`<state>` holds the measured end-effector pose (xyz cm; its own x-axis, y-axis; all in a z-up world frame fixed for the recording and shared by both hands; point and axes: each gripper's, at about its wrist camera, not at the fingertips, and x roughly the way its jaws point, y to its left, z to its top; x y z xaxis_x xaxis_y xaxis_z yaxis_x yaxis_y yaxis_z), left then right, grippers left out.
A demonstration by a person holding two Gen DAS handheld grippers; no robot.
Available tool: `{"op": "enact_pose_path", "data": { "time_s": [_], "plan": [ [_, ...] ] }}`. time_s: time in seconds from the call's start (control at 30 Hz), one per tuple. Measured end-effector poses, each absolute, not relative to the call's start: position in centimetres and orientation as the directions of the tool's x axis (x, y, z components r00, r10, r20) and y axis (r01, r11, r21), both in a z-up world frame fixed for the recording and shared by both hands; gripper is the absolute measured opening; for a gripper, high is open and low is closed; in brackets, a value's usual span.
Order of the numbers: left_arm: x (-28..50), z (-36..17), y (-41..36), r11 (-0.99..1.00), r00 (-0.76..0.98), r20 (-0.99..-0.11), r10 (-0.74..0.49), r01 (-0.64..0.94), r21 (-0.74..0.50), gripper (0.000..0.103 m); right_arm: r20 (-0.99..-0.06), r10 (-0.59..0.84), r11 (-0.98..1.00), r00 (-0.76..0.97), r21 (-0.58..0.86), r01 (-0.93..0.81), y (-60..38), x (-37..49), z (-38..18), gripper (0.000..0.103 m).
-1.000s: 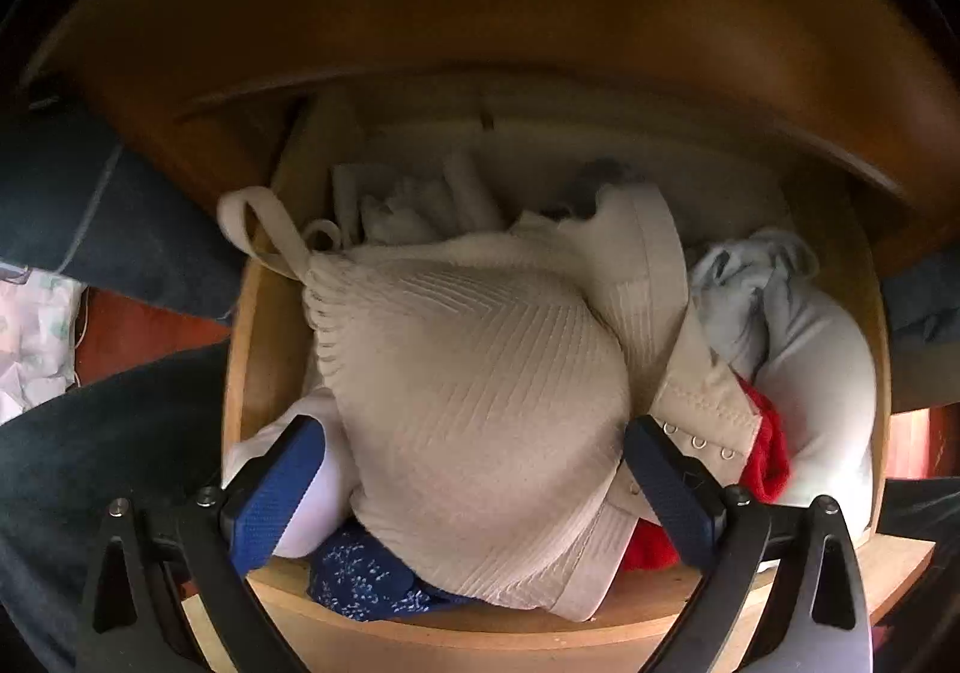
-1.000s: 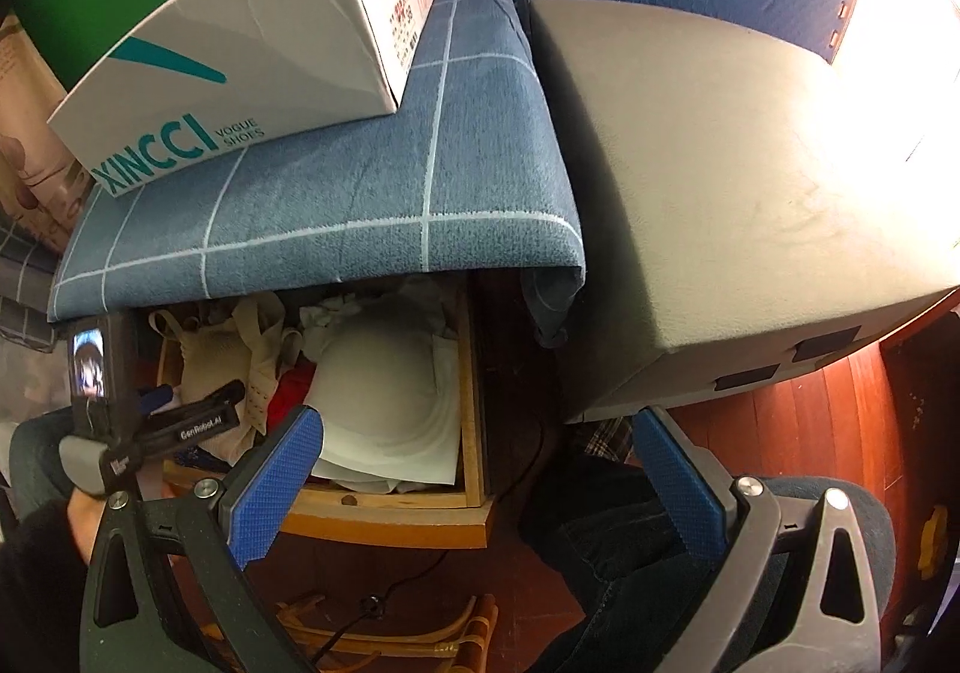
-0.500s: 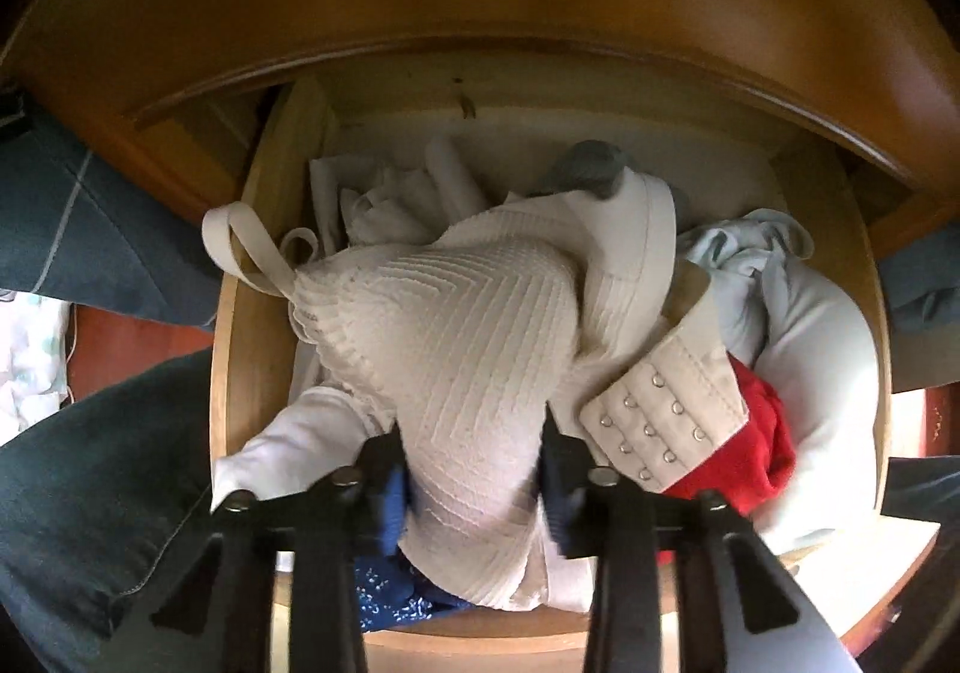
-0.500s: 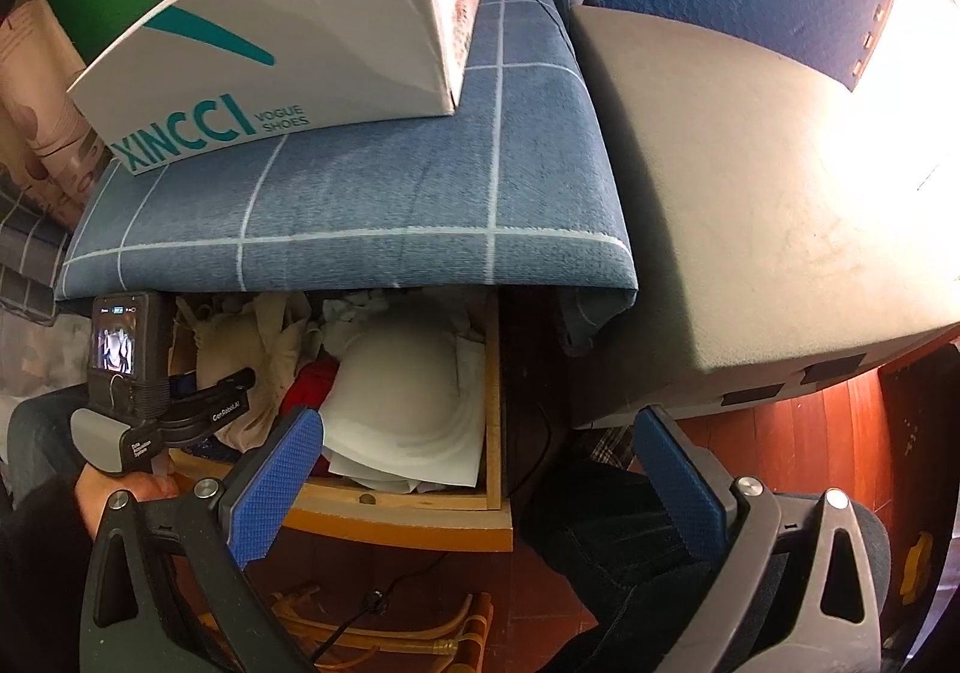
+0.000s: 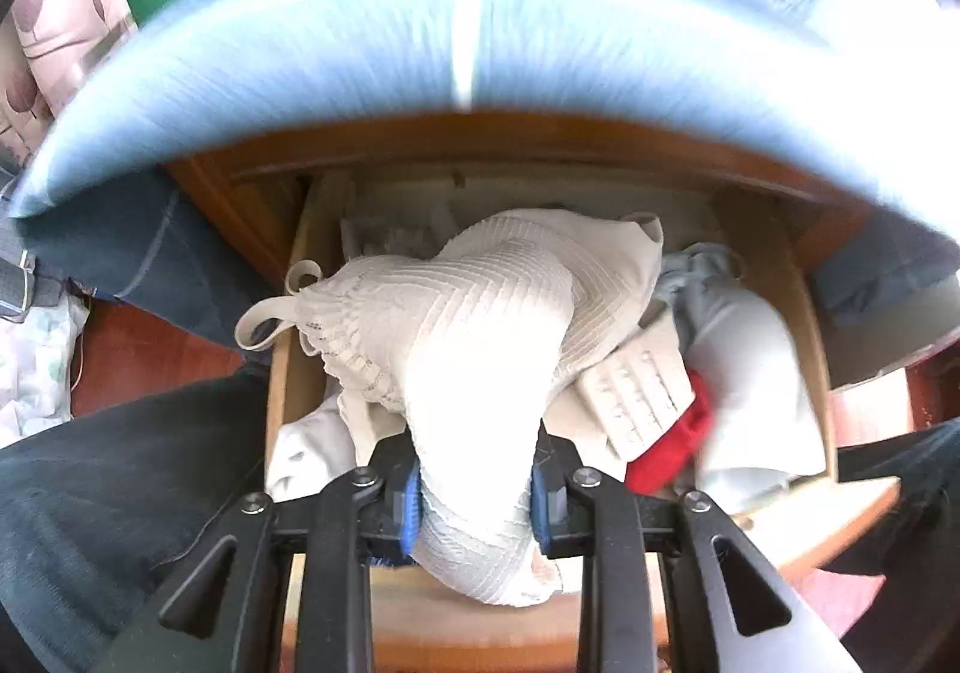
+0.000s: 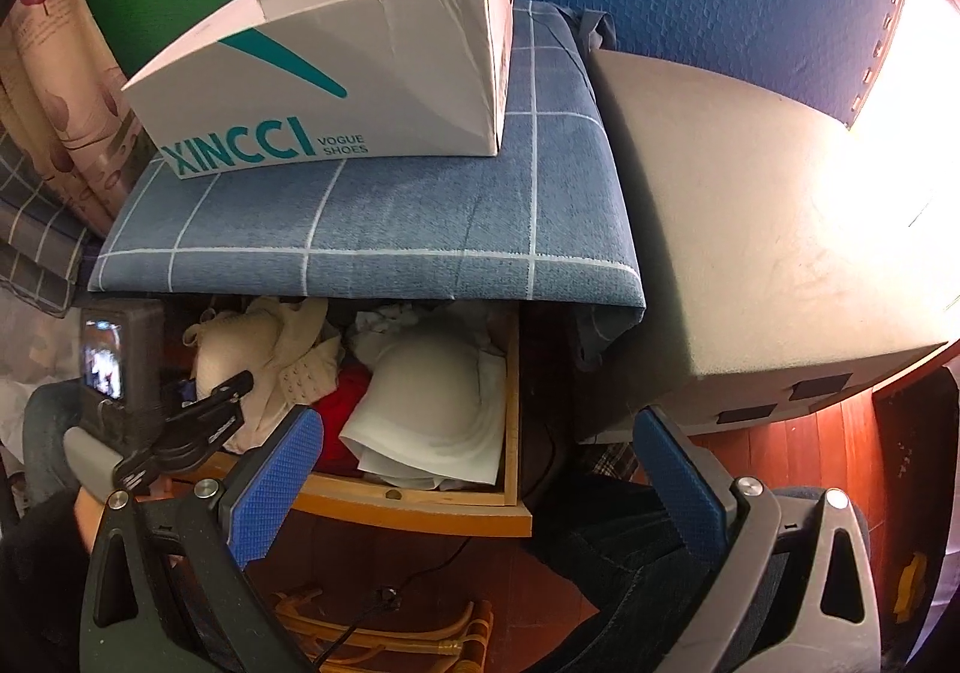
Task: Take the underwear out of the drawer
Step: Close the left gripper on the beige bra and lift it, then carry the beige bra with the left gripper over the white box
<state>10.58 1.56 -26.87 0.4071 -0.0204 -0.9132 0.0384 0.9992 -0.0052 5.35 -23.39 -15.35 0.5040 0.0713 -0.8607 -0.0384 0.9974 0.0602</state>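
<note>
A beige ribbed bra (image 5: 474, 325) rises out of the open wooden drawer (image 5: 282, 373), its strap loop hanging to the left. My left gripper (image 5: 477, 487) pinches the lower cup between its blue pads, and its jaws are still closing on the cloth. The right wrist view shows that gripper (image 6: 198, 421) at the drawer's left end, holding the beige bra (image 6: 240, 349). A white padded bra (image 6: 432, 391) and a red garment (image 6: 336, 391) lie beside it in the drawer (image 6: 420, 511). My right gripper (image 6: 477, 421) hovers open in front of the drawer, holding nothing.
A blue checked cushion (image 6: 372, 217) overhangs the drawer, with a white shoe box (image 6: 336, 73) on top. A grey padded block (image 6: 750, 229) stands to the right. A person's jeans-clad legs (image 5: 120, 493) flank the drawer. A rattan piece (image 6: 384, 631) and a cable lie on the floor.
The left jaws went from wide open to clamped on the bra cup and lifted it; the cushion and box came into that view. The right gripper drew back slightly, still open.
</note>
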Motion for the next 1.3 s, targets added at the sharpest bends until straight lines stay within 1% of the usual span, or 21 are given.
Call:
{"op": "enact_pose_path", "data": {
  "time_s": [0.47, 0.67, 0.9, 1.13, 1.3],
  "plan": [
    [4.7, -19.2, 0.7, 0.988, 0.494, -0.864, -0.1, 0.149, -0.029, 0.027, -0.852, 0.105, 0.994, 0.513, 0.111, -0.018, -24.2, 4.2, -16.0, 0.102],
    [2.6, -14.3, 0.4, 0.982, 0.544, -0.827, -0.142, 0.185, -0.046, 0.027, -0.855, 0.104, 0.99, 0.509, 0.136, 0.025, -25.7, 4.4, -17.1, 0.103],
    [1.0, -7.6, 0.5, 0.975, 0.644, -0.744, -0.18, 0.217, -0.047, 0.027, -0.864, 0.095, 0.989, 0.495, 0.138, 0.05, -26.2, 4.5, -18.5, 0.103],
    [1.1, 0.1, 0.2, 0.971, 0.753, -0.623, -0.215, 0.236, -0.05, 0.027, -0.865, 0.088, 0.989, 0.494, 0.135, 0.059, -26.4, 4.6, -19.0, 0.103],
    [2.2, 4.2, 0.1, 0.971, 0.809, -0.547, -0.214, 0.236, -0.031, 0.027, -0.867, 0.09, 0.988, 0.49, 0.138, 0.063, -26.5, 4.6, -19.2, 0.103]
  ]
}}
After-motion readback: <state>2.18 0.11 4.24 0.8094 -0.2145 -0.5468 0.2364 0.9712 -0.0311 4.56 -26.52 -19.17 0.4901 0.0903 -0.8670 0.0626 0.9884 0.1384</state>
